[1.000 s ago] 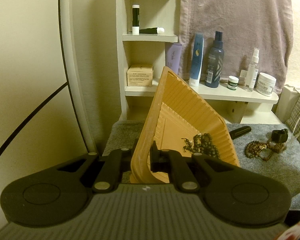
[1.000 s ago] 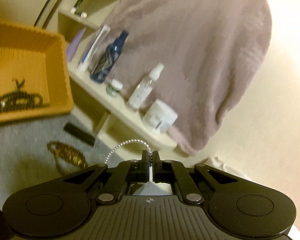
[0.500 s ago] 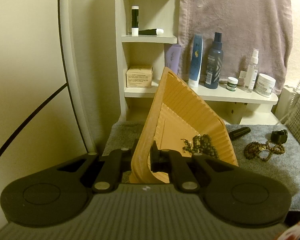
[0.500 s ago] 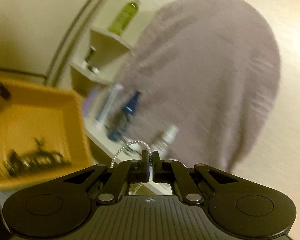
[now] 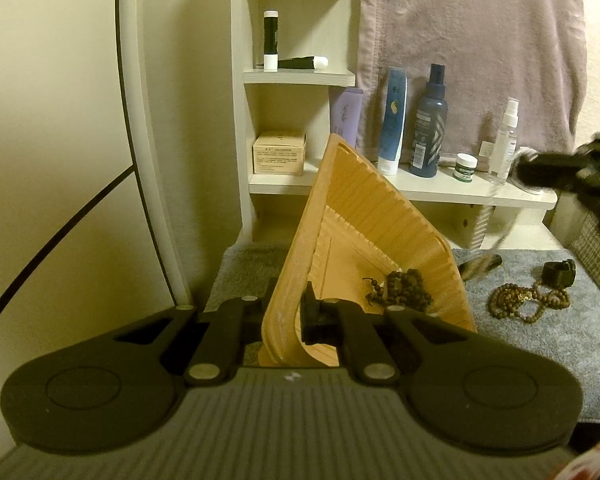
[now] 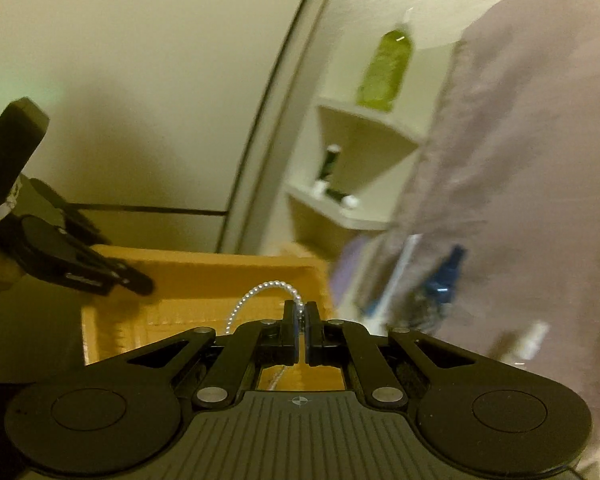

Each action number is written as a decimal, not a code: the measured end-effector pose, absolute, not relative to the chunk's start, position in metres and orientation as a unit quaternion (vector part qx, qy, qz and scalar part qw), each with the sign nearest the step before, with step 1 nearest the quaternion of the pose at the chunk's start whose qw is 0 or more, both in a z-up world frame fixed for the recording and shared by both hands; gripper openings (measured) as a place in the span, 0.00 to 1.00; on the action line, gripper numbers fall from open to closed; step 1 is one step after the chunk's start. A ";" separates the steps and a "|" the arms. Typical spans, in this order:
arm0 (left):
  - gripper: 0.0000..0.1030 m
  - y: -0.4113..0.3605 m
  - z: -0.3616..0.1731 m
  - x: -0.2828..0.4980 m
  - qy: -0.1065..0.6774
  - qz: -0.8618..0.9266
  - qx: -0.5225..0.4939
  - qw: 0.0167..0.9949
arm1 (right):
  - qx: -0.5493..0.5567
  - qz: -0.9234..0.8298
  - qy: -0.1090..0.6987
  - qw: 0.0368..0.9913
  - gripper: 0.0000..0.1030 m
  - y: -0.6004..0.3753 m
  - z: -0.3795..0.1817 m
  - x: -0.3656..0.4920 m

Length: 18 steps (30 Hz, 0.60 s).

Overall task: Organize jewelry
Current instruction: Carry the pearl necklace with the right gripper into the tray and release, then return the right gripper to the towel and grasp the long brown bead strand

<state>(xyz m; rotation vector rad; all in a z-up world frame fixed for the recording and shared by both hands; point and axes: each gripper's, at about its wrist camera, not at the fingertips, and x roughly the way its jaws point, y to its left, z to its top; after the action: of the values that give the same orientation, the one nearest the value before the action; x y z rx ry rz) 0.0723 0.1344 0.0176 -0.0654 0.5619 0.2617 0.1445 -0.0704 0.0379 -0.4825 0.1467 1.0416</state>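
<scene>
L gripper [image 5: 290, 314] has its fingers clamped on the near wall of the orange ribbed tray [image 5: 364, 216], tipping it up off the grey mat [image 5: 548, 344] w/ the open side facing right, prob. so the dark bead bracelet [image 5: 404, 290] pools in the low corner and more can drop in. R gripper [image 6: 300, 320] is pinched tight on a white pearl strand [image 6: 256, 294], held just over the tray's rim, likely to go in next. A brown bead necklace [image 5: 528, 302] lies on the mat near the surface's right edge, not yet sorted.
</scene>
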 end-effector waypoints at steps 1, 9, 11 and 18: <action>0.07 0.134 0.017 0.073 0.276 0.129 -0.033 0.952 | -0.227 0.500 0.079 0.832 0.02 -0.063 0.034 0.146; 0.08 0.137 0.017 0.073 0.278 0.129 -0.038 0.951 | -0.196 0.525 0.138 0.817 0.02 -0.041 0.014 0.162; 0.08 0.138 0.018 0.073 0.278 0.128 -0.040 0.951 | -0.191 0.529 0.155 0.812 0.03 -0.037 0.011 0.165; 0.08 0.138 0.018 0.074 0.279 0.130 -0.039 0.951 | -0.175 0.533 0.233 0.794 0.03 -0.029 -0.007 0.178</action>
<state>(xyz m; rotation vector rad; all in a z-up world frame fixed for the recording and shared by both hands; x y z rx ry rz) 0.0740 0.1378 0.0182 -0.0791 0.5679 0.2636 0.1783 -0.0286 -0.0066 -0.3764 0.5005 1.1464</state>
